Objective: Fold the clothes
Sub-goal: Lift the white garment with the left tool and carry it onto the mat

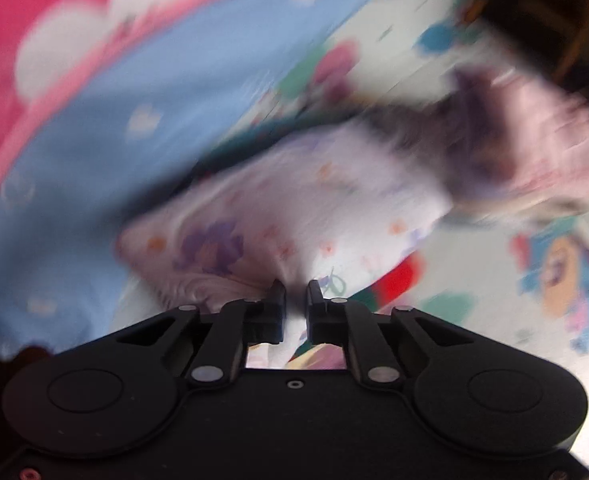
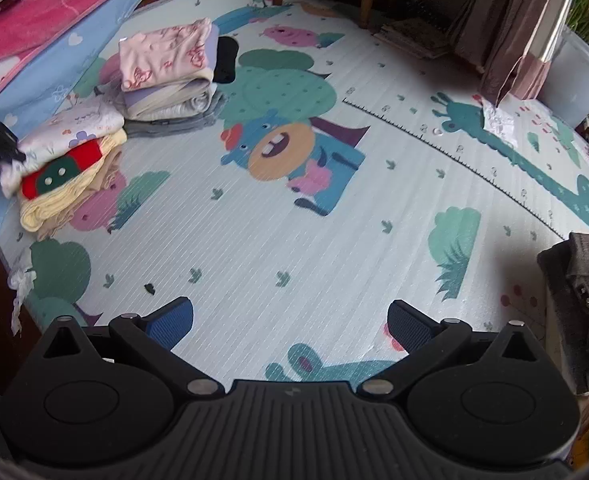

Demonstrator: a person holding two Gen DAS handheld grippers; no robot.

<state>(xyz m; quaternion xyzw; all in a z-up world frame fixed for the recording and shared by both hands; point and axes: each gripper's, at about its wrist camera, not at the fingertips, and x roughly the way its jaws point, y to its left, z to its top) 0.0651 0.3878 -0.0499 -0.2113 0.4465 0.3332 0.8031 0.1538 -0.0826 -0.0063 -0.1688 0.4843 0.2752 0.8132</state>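
Heavy motion blur is noted across the left wrist view. The right wrist view is sharp, evenly daylit, with fisheye bending and dark vignetted corners.

Two stacks of folded clothes [image 2: 70, 160] [image 2: 170, 72] sit side by side at the play mat's [image 2: 334, 240] left edge.

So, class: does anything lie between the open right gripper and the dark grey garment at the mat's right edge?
Nothing visible does. Only bare play mat lies between the right gripper and the dark grey garment; the folded stacks sit far left.
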